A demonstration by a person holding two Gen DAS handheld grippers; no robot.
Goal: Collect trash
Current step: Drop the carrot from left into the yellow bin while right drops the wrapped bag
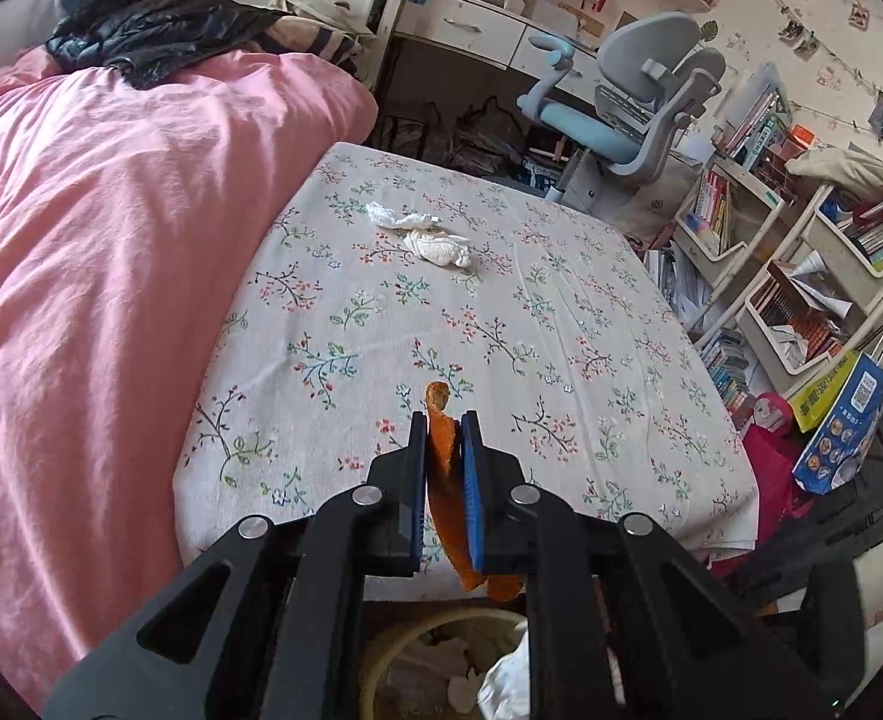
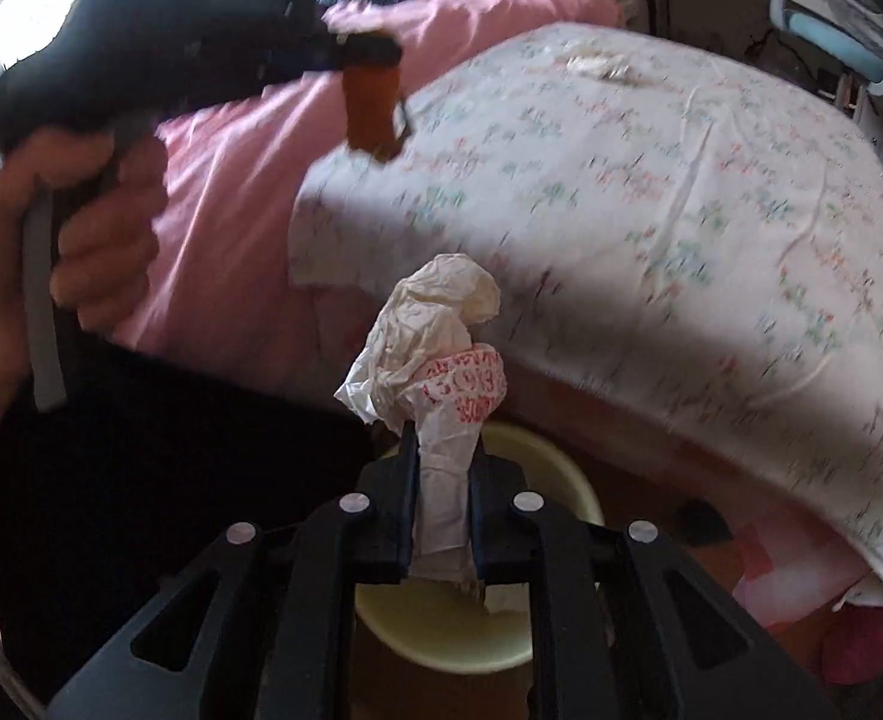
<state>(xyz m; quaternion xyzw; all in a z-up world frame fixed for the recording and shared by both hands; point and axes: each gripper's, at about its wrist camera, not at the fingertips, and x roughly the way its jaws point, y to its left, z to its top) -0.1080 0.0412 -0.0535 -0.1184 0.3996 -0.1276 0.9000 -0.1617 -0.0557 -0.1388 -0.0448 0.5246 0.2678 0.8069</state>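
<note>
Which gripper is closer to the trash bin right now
Right. The right gripper hangs directly over the bin; the left gripper is up over the bed.

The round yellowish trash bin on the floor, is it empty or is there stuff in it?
Not empty. In the left wrist view the round yellowish trash bin already holds crumpled white tissues below the left claw.

Daylight enters from a blown-out window (image 2: 33,6). Left view sharp and evenly lit. Right view motion-blurred, a broad shadow across the bed (image 2: 651,192). Fisheye bends both edges.
</note>
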